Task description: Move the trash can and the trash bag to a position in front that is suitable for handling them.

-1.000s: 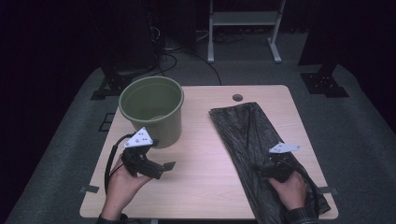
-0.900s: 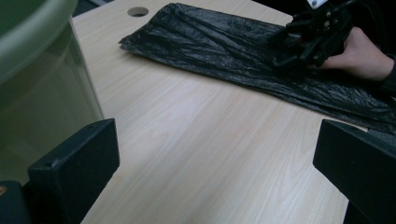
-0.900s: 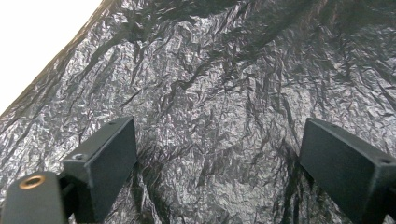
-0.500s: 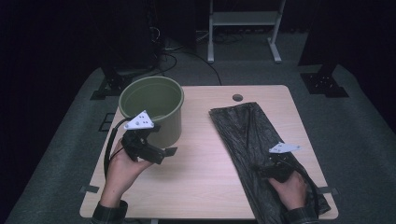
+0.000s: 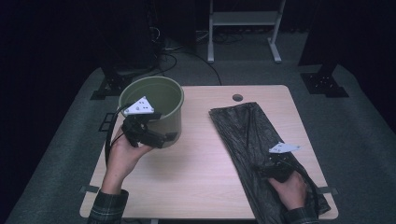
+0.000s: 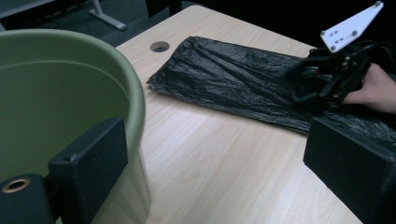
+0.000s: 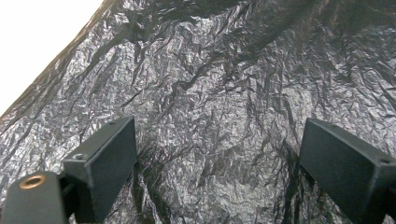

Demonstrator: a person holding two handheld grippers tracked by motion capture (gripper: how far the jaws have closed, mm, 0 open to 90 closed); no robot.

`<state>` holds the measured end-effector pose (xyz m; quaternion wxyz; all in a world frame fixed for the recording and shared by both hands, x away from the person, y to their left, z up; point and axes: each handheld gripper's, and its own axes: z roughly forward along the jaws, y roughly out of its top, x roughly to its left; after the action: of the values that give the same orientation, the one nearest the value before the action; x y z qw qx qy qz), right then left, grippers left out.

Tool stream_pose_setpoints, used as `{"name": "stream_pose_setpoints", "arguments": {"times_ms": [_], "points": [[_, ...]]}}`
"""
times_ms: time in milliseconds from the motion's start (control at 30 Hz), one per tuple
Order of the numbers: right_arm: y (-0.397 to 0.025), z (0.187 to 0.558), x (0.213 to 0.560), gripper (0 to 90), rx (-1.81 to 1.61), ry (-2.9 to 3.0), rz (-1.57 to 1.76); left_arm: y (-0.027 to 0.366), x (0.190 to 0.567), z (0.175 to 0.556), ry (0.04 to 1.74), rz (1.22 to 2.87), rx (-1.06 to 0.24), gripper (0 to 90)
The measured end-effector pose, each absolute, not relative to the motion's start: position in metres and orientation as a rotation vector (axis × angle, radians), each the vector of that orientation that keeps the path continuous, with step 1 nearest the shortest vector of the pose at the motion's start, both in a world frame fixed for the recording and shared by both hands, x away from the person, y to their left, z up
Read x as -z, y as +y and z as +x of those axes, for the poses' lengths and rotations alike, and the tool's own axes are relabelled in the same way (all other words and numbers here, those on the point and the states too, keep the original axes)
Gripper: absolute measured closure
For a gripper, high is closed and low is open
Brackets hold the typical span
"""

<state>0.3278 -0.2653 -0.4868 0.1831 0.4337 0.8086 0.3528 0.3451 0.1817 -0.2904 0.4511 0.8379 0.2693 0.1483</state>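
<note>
Lying flat along the right half of the table [image 5: 196, 177], the black bin bag [image 5: 247, 135] waits for your right gripper [image 5: 267, 169], which hovers over its near end with jaws wide, ready to pinch a fold. Your left gripper [image 5: 169, 138], also spread wide, straddles the green bucket [image 5: 161, 100] rim, likely to steady it for lining.

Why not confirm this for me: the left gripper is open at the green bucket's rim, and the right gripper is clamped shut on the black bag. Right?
One part is wrong. The right gripper is not clamped shut: the right gripper view shows its jaws standing wide apart over the black bag. The rest holds: the left gripper is open at the rim of the green bucket.
</note>
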Motion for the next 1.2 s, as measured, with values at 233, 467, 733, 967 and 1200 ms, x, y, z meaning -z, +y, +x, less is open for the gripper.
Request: {"name": "stream_pose_setpoints", "arguments": {"times_ms": [233, 467, 733, 967, 1200], "points": [[-0.265, 0.328, 0.487, 10.2, -0.996, 2.282, 1.222, 0.185, 0.292, 0.364, 0.699, 2.076, -0.393, 16.3], [-0.265, 0.328, 0.487, 10.2, -0.996, 2.282, 1.222, 0.187, 0.296, 0.378, 0.729, 2.102, -0.406, 33.1], [-0.265, 0.328, 0.487, 10.2, -0.997, 2.282, 1.222, 0.186, 0.301, 0.385, 0.699, 2.158, -0.404, 53.1], [-0.265, 0.328, 0.487, 10.2, -0.996, 2.283, 1.222, 0.189, 0.303, 0.387, 0.689, 2.171, -0.440, 76.2], [-0.265, 0.328, 0.487, 10.2, -0.996, 2.283, 1.221, 0.184, 0.301, 0.384, 0.688, 2.186, -0.429, 79.7]]}}
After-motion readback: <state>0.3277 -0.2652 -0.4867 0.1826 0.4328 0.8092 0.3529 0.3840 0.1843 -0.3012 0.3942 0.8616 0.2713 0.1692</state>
